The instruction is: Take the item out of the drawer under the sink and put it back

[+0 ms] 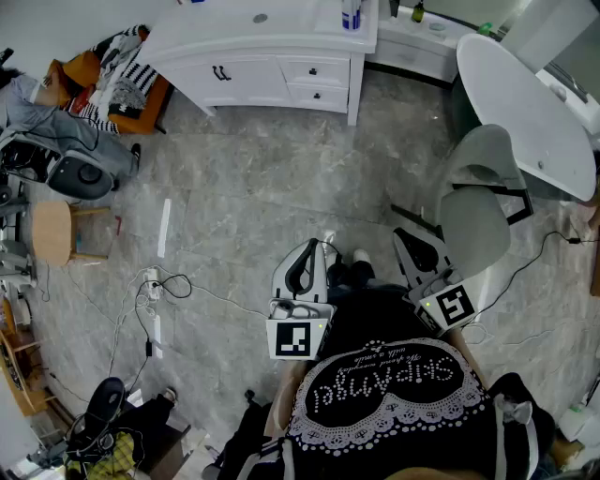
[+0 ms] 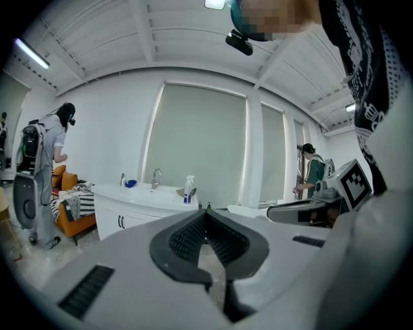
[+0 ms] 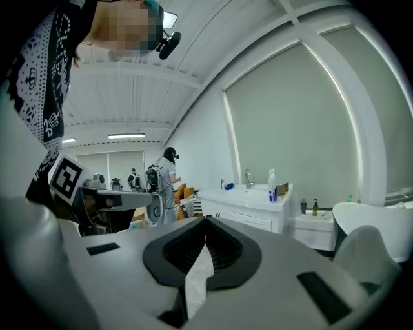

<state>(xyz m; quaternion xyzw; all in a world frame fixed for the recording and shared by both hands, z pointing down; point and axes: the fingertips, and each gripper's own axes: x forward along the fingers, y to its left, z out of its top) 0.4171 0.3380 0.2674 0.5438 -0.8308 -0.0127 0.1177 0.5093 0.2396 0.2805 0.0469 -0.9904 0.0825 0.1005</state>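
Grey marbled floor (image 1: pixel 244 187) underfoot, running up to a white vanity (image 1: pixel 234 42) against the far wall. No sight of the item anywhere; presumably shut inside one of the drawers (image 1: pixel 315 71) in the right-hand part of the vanity front, below the sink (image 1: pixel 260 18), both fronts flush and closed. Nothing taken out, so most likely the very start of the task. On the vanity top, right of the sink, a spray bottle (image 1: pixel 352 13) standing upright. Well back from the vanity and facing it, left gripper (image 1: pixel 315 244) and right gripper (image 1: pixel 397 232), held close against the body, probably just carried on the approach and not yet reaching. Left tongs closed tip to tip on nothing, with only floor showing through the gap behind the tips. Right tongs likewise closed and empty. Sensible to keep both shut and tucked in, given a grey chair (image 1: pixel 478 202) and a white tub (image 1: pixel 525 103) off to the right of the vanity, close beside the route. Calls next for closing the distance to the vanity, then parting one pair of jaws for a drawer handle.
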